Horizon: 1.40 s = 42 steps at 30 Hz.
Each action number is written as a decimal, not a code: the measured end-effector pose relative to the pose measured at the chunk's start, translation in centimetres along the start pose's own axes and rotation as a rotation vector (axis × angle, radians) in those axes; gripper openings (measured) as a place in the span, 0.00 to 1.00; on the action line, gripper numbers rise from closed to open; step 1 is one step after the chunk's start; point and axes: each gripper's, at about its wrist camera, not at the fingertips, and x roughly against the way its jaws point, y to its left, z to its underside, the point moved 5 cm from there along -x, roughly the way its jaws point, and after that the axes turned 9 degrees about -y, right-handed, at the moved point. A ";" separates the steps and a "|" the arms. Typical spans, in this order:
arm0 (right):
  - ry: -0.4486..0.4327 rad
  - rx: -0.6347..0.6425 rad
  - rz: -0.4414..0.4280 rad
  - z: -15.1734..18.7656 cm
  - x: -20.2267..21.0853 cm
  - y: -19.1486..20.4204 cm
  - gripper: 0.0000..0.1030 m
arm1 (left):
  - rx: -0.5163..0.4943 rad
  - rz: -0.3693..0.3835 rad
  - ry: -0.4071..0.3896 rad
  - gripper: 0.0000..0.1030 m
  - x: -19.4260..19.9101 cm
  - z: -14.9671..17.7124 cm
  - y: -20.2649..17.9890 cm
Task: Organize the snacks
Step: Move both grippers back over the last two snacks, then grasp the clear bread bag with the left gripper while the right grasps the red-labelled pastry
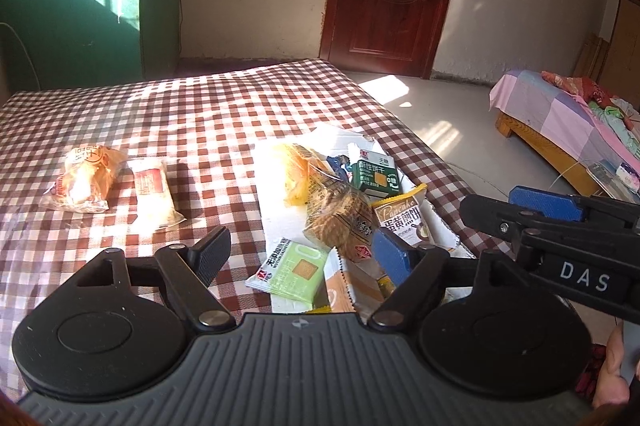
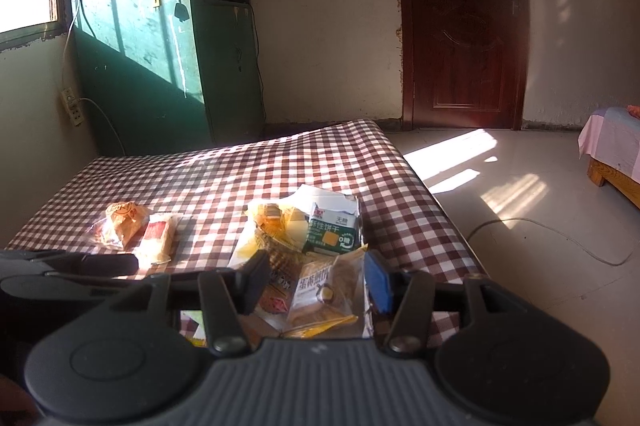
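A heap of snack packets lies on white paper (image 1: pixel 276 214) on the checked tablecloth (image 1: pixel 200 114): a dark green cracker packet (image 1: pixel 374 178), a pancake packet (image 1: pixel 400 222), a brown cookie packet (image 1: pixel 344 218) and a yellow bread packet (image 1: pixel 296 174). My left gripper (image 1: pixel 301 256) stands wide open just above a light green cracker packet (image 1: pixel 296 268) and does not touch it. Two bread packets (image 1: pixel 86 178) (image 1: pixel 154 192) lie apart at the left. My right gripper (image 2: pixel 318 280) hovers open over the pancake packet (image 2: pixel 326 292). In the left wrist view the right gripper (image 1: pixel 492 206) is right of the heap.
The table's right edge (image 1: pixel 440 162) drops to a sunlit floor with a cable (image 2: pixel 560 230). A green cabinet (image 2: pixel 160 66) and a brown door (image 2: pixel 460 26) stand behind. A low bed (image 1: pixel 560 114) is at the right. A hand (image 1: pixel 612 378) shows at the lower right.
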 end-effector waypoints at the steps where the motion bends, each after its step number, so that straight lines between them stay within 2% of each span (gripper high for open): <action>1: 0.003 0.003 -0.008 0.0 -0.1 0.4 0.52 | 0.006 -0.023 -0.001 0.94 0.2 -0.1 0.8; 4: 0.007 0.022 -0.035 0.0 -0.6 2.0 0.56 | 0.024 -0.067 -0.003 0.95 0.9 -0.1 3.1; 11: 0.036 0.045 -0.110 0.0 -2.3 6.0 0.57 | 0.074 -0.162 -0.004 0.95 2.2 0.0 8.7; 20: 0.058 0.089 -0.185 -0.1 -4.4 10.7 0.59 | 0.128 -0.247 -0.013 0.96 3.5 -0.1 14.8; 24: 0.072 0.105 -0.207 -0.1 -5.8 12.3 0.60 | 0.135 -0.276 -0.014 0.97 2.9 -0.3 17.0; 31: 0.105 0.111 -0.219 -0.1 -9.5 14.3 0.63 | 0.143 -0.320 0.005 1.00 -0.6 -0.7 21.5; 42: 0.194 0.131 -0.212 1.3 -17.9 16.8 0.67 | 0.104 -0.302 0.044 1.00 -9.7 -2.7 26.6</action>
